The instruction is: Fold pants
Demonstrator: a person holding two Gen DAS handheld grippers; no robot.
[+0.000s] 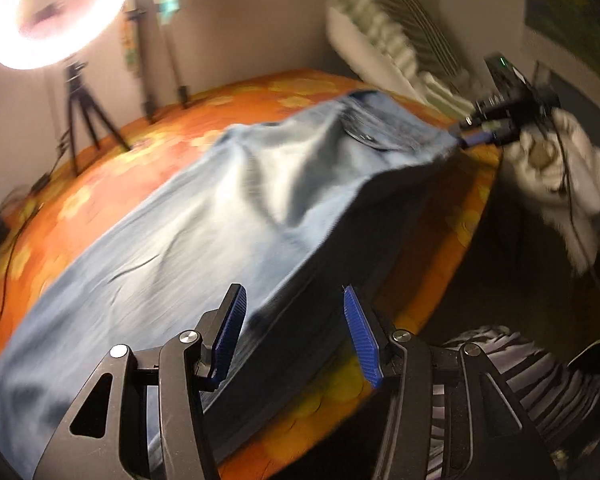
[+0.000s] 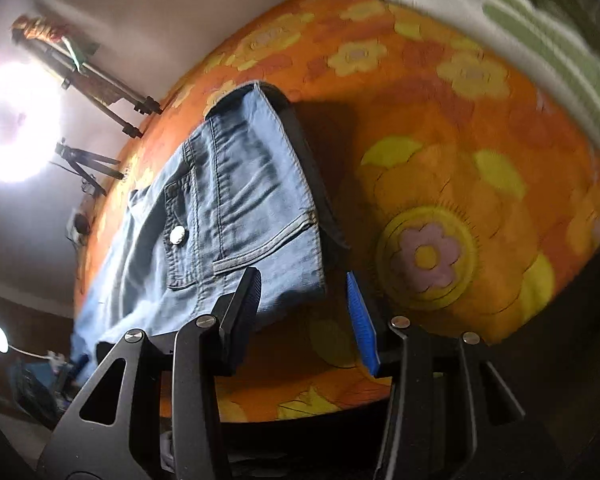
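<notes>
Light blue jeans [image 1: 204,232] lie lengthwise on a bed with an orange flowered cover [image 1: 260,92]; their near edge is raised, with dark shadow under it. My left gripper [image 1: 296,336] is open, and that near edge runs between its blue pads without being pinched. In the right wrist view the waist end of the jeans [image 2: 236,200], with a metal button [image 2: 178,235], hangs over the cover [image 2: 460,160]. My right gripper [image 2: 304,308] is open around the waist corner, which stops short of the blue pad. The left wrist view shows the right gripper [image 1: 466,138] at that corner, held by a white-gloved hand [image 1: 560,168].
A bright ring light [image 1: 56,12] on a tripod [image 1: 84,104] stands beyond the far side of the bed. Striped pillows [image 1: 388,48] lean at the head end. The bed's near edge drops to dark floor at right, beside a person's striped garment [image 1: 532,380].
</notes>
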